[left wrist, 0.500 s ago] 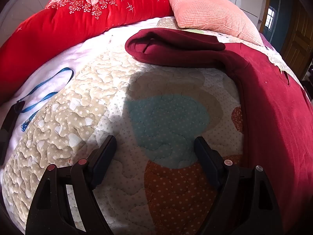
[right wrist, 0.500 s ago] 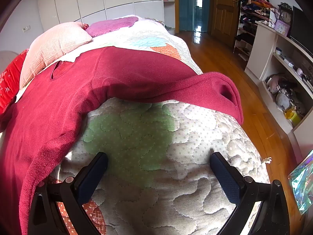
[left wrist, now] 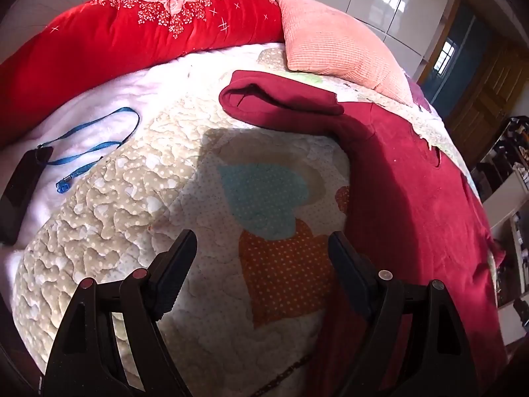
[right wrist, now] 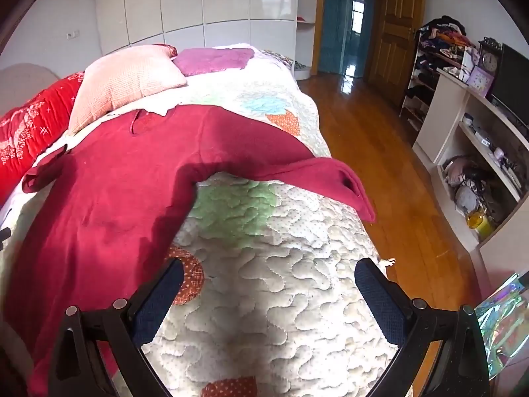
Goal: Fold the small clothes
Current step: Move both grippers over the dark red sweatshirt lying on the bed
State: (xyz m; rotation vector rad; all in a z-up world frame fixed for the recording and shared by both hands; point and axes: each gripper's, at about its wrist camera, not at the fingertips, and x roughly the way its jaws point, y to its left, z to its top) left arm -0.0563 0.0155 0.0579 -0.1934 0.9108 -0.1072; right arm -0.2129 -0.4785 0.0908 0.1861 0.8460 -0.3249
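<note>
A dark red long-sleeved sweater [left wrist: 413,198] lies spread flat on the quilted bed [left wrist: 132,198]. Its one sleeve [left wrist: 281,102] stretches left toward the pillows. In the right wrist view the sweater [right wrist: 115,192] fills the left side and its other sleeve [right wrist: 314,175] reaches right to the bed's edge. My left gripper [left wrist: 261,254] is open and empty above the quilt, just left of the sweater's body. My right gripper [right wrist: 269,281] is open and empty above the quilt, below the right sleeve.
A red quilt [left wrist: 132,33] and a pink pillow [left wrist: 337,46] lie at the head of the bed. A blue lanyard [left wrist: 96,142] and a black phone [left wrist: 23,185] lie at the left. The wooden floor [right wrist: 380,165] and shelves [right wrist: 479,165] are right of the bed.
Both grippers have pulled back and risen a little, so more of the bed and sweater shows. The sweater has not moved.
</note>
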